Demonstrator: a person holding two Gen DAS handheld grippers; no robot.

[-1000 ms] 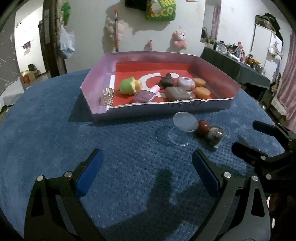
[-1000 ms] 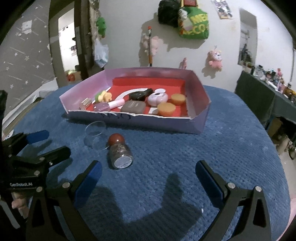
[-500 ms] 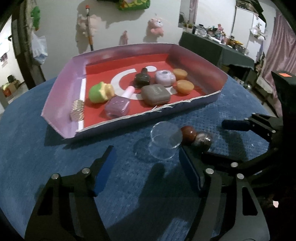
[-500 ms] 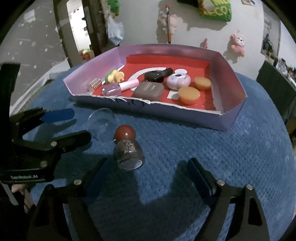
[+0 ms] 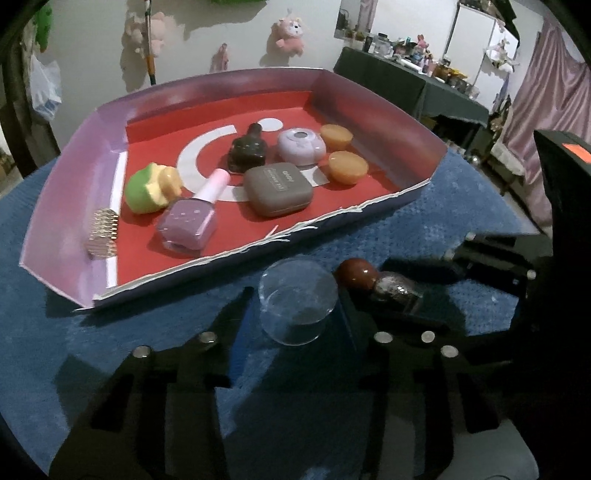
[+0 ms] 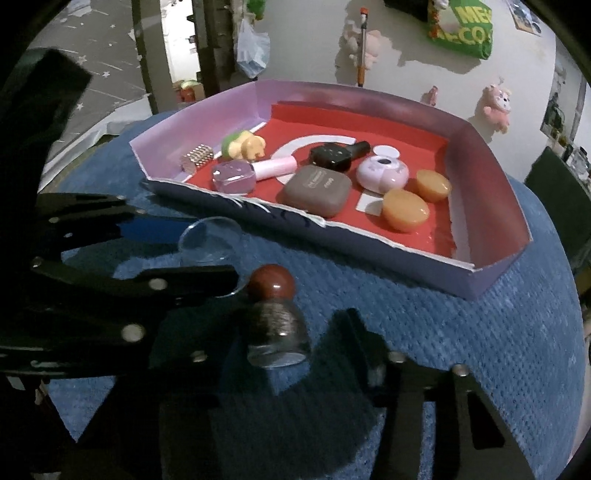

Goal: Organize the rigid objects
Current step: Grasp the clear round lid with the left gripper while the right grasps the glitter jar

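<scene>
The left gripper (image 5: 297, 314) is closing its two dark fingers around a clear round cup (image 5: 297, 310) that lies on the blue cloth (image 5: 74, 339). The cup sits right between the fingers, and they look like they touch its sides. It is blurry there, so I cannot tell how hard they press.

The right gripper (image 6: 279, 332) is closing too. Between its fingers lies a little glass bottle (image 6: 277, 332) with a round red-brown top (it is full of something dark and sparkly). The fingers sit close on both sides of it, and I cannot tell if they squeeze it yet. The bottle lies just beside the cup, with its top pointing at the tray.

A bit farther back is a purple tray (image 5: 66, 177) with a red floor. It rests on the cloth, near the cup and the bottle. Inside it are a purple nail polish bottle (image 5: 190, 218), a green and yellow toy (image 5: 151, 188), a small gold block (image 5: 103, 236), a brown case (image 5: 279, 190), a dark bottle (image 5: 247, 149), a round lilac case (image 5: 301, 146) and two orange pucks (image 5: 347, 166).

Far behind, a pink plush toy (image 5: 290, 33) hangs on the white wall.
</scene>
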